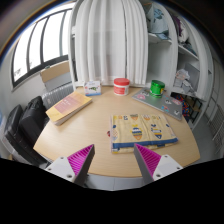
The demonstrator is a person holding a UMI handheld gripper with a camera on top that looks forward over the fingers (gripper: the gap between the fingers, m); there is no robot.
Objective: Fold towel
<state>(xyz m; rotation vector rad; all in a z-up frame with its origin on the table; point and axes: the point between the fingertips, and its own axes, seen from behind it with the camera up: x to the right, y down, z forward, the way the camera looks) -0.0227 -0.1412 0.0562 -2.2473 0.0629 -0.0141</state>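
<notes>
I hold my gripper (113, 160) level above the near edge of the table (95, 130), looking forward across it, with nothing between the fingers. They stand wide apart, the pink pads (80, 158) facing each other across bare tabletop.

Just ahead of the fingers, slightly toward the right one, lies a flat board with colourful pieces (141, 130). Well beyond the left finger, near the table's far left edge, lies the towel (68, 107), a flat striped cloth in pink and tan, resting on the table and well away from my fingers.

At the far side of the table stand a small box (92, 88), a red container with a white band (121, 86) and a green cup (156, 88). Behind them hangs a white curtain (108, 40), with a window (40, 45) to the left.
</notes>
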